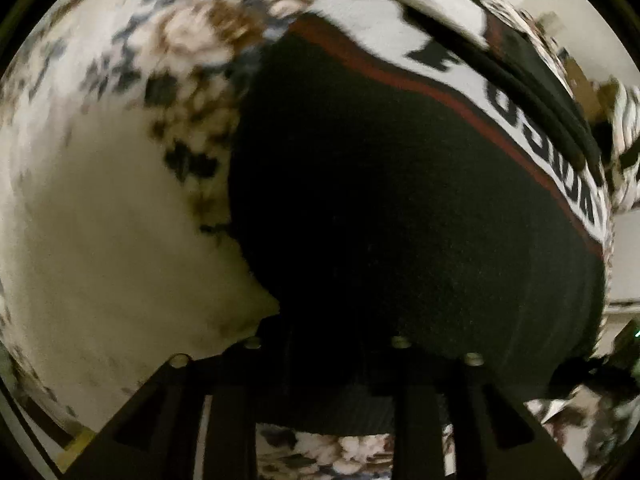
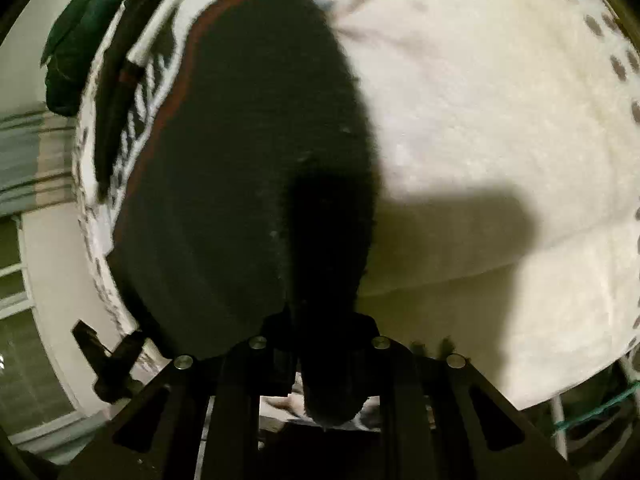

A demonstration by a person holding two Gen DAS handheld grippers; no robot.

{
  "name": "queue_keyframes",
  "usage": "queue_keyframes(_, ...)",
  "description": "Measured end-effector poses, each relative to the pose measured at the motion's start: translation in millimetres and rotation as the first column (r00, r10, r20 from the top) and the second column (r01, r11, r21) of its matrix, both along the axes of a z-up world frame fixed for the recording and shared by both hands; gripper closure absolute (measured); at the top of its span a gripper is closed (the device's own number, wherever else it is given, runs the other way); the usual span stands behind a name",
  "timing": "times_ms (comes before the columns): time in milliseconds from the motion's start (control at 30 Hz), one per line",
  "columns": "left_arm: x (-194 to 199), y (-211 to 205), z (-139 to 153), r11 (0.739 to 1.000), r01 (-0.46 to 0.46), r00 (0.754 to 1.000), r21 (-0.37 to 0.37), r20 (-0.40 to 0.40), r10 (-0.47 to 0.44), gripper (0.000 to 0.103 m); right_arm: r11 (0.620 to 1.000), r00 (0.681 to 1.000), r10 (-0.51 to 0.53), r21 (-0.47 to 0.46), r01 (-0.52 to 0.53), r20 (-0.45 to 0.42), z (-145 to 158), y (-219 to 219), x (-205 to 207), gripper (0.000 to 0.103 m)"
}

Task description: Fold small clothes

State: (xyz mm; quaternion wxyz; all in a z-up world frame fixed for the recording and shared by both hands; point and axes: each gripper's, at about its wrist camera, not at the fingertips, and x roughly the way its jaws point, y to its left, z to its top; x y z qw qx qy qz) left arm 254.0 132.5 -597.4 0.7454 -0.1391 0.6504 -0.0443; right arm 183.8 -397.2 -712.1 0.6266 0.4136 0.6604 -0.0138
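A pair of black underwear (image 1: 400, 208) with a white lettered waistband (image 1: 516, 120) edged in red lies on the bedspread. It fills the middle of the left wrist view. My left gripper (image 1: 324, 364) is shut on its near edge, fabric bunched between the jaws. The same black underwear (image 2: 240, 160) shows in the right wrist view, with its waistband (image 2: 160, 76) at the left. My right gripper (image 2: 326, 360) is shut on a fold of the black fabric, which hangs down between the jaws.
A white bedspread with dark floral print (image 1: 120, 120) lies under the garment; it looks plain cream in the right wrist view (image 2: 500, 140). A dark green cloth (image 2: 76, 52) sits at the far left. A window (image 2: 20, 340) and the bed's edge are at lower left.
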Motion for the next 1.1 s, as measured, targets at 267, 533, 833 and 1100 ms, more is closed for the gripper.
queue_keyframes(267,-1,4,11,1.0,0.017,1.0,-0.009,0.025,-0.016,0.086,0.998,0.999,-0.034,0.046,0.035,-0.024,-18,-9,-12,0.082)
queue_keyframes(533,10,-14,117,0.996,0.028,0.974,-0.088,0.228,-0.007,0.087,0.999,0.992,-0.002,0.041,-0.003,0.122,67,1,6,0.088)
queue_keyframes(833,124,-29,195,0.975,0.02,0.903,-0.22,0.422,0.077,0.087,0.998,0.925,-0.063,0.011,0.064,0.375,172,-26,108,0.089)
queue_keyframes(1100,274,-58,197,0.957,-0.022,0.878,-0.288,0.452,0.156,0.087,0.986,0.851,-0.099,-0.067,0.156,0.516,213,-43,280,0.089)
